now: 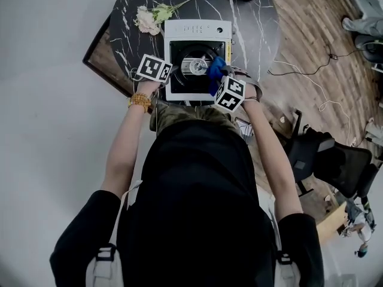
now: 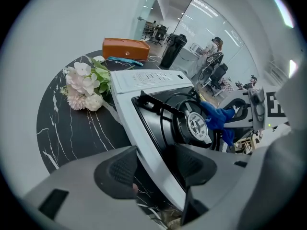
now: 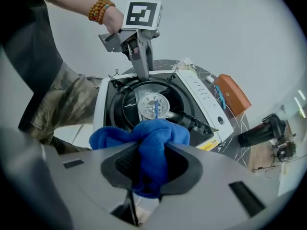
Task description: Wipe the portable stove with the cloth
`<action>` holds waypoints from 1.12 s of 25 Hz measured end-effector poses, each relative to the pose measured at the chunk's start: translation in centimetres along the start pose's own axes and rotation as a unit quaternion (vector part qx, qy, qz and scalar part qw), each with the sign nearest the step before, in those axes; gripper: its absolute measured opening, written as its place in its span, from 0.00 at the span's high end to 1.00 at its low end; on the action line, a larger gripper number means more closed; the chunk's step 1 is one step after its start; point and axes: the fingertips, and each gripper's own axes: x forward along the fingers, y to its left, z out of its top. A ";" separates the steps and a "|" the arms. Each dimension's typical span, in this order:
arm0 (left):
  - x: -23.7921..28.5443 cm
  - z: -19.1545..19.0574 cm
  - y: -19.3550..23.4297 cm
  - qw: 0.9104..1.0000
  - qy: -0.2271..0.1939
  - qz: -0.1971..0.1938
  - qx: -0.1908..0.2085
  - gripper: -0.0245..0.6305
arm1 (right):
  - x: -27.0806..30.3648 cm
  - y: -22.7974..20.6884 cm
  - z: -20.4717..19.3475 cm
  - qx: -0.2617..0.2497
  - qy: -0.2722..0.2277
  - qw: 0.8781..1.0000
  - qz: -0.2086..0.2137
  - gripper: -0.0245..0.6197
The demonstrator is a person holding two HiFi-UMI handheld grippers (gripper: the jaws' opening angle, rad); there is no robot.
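Note:
The white portable stove (image 1: pixel 197 28) (image 2: pixel 148 83) (image 3: pixel 201 92) sits on a round black marble table (image 1: pixel 119 34), its silver burner (image 1: pixel 194 64) (image 3: pixel 152 107) in a black well. My left gripper (image 1: pixel 166 82) (image 2: pixel 153 169) (image 3: pixel 143 74) stands astride the stove's near left rim, jaws wide. A sliver of table shows between the left pad (image 2: pixel 117 169) and the rim. My right gripper (image 1: pixel 216 81) (image 3: pixel 148 169) is shut on a bunched blue cloth (image 1: pixel 216 69) (image 2: pixel 218 119) (image 3: pixel 148 143), held over the right side of the well, just beside the burner.
Pale artificial flowers (image 1: pixel 148 18) (image 2: pixel 84 87) lie on the table left of the stove. An orange case (image 2: pixel 125 48) (image 3: pixel 231 94) and a black bottle (image 2: pixel 172 49) stand behind it. Cables (image 1: pixel 311 70) and an office chair (image 1: pixel 335 160) are on the wooden floor to the right.

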 end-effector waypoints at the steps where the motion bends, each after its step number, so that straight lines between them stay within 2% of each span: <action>1: 0.0 -0.1 0.0 1.000 0.005 -0.001 0.001 0.59 | 0.1 0.0 0.1 0.002 0.005 1.000 0.004 0.83; 6: 0.0 -0.1 -0.1 1.000 0.022 -0.008 0.010 0.59 | 0.3 -0.4 0.1 -0.001 0.023 1.000 0.012 0.83; 14: 0.1 -0.2 -0.3 0.999 0.036 -0.006 0.031 0.58 | 0.2 -1.0 0.1 0.008 0.021 1.000 0.003 0.83; 22: 0.1 -0.5 -0.5 0.999 0.036 -0.010 0.026 0.58 | 0.2 -1.8 0.1 0.029 0.013 0.999 0.003 0.83; 28: 0.1 -0.5 -0.5 0.999 0.041 -0.013 0.027 0.58 | 0.3 -2.6 0.2 0.018 0.017 1.000 0.007 0.83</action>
